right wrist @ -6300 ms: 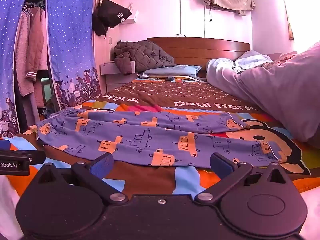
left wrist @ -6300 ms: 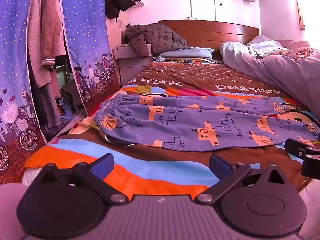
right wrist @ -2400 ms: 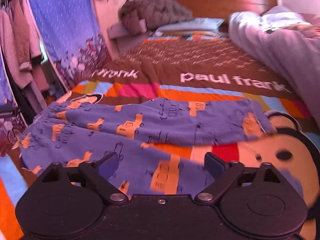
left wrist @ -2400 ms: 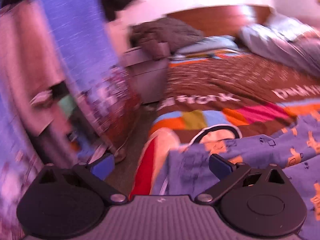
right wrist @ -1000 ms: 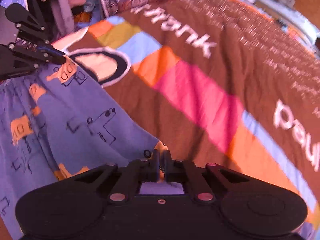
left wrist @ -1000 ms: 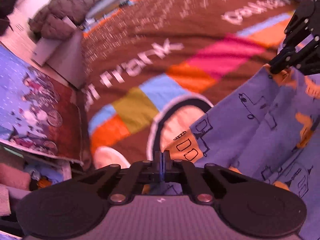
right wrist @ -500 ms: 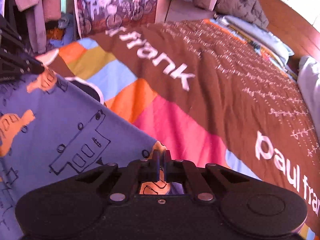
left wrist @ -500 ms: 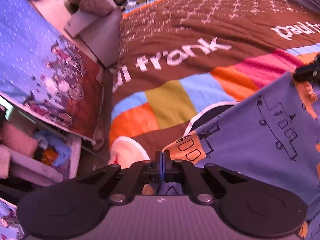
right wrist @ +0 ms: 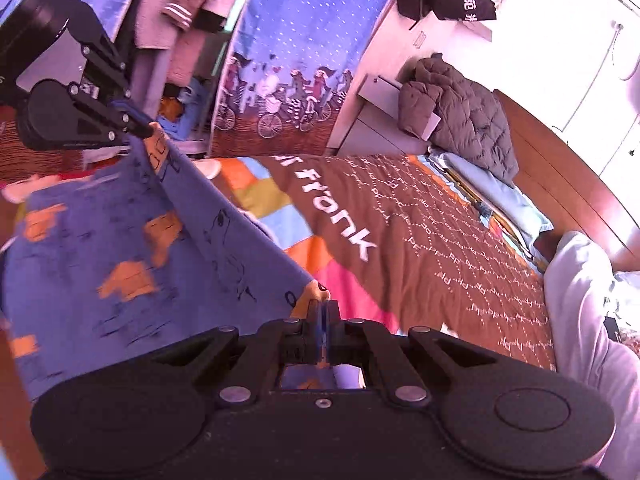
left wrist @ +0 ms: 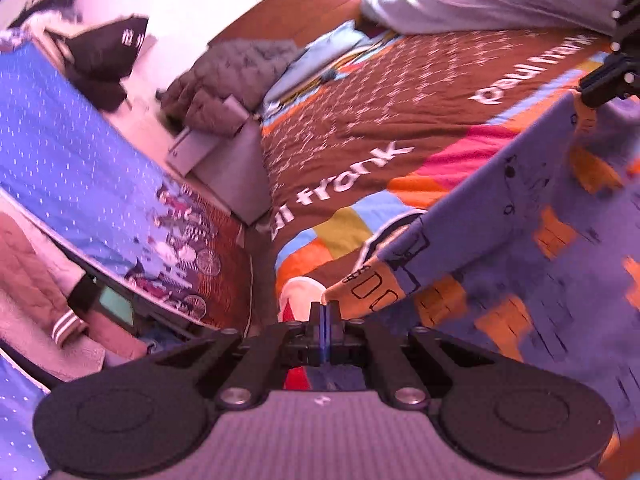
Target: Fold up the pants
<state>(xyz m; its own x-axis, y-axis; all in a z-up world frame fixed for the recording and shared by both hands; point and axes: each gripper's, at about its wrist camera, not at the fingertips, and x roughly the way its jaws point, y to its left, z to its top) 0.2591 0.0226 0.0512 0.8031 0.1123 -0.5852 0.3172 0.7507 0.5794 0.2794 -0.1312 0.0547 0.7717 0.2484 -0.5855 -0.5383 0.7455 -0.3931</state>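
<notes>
Over bed (left wrist: 360, 120) | L gripper (left wrist: 325, 312) + R gripper (right wrist: 322, 310) pinch pants (right wrist: 120, 260) edge | risk: thin corner grip slips w/ tug

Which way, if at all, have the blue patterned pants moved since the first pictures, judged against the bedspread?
Yes. The pants have risen: first flat on the bedspread, their edge is now stretched above it between the left claw and right claw.

wooden headboard (right wrist: 568, 184), white wall (left wrist: 208, 4), blue curtain (right wrist: 304, 24), bright daylight
</notes>
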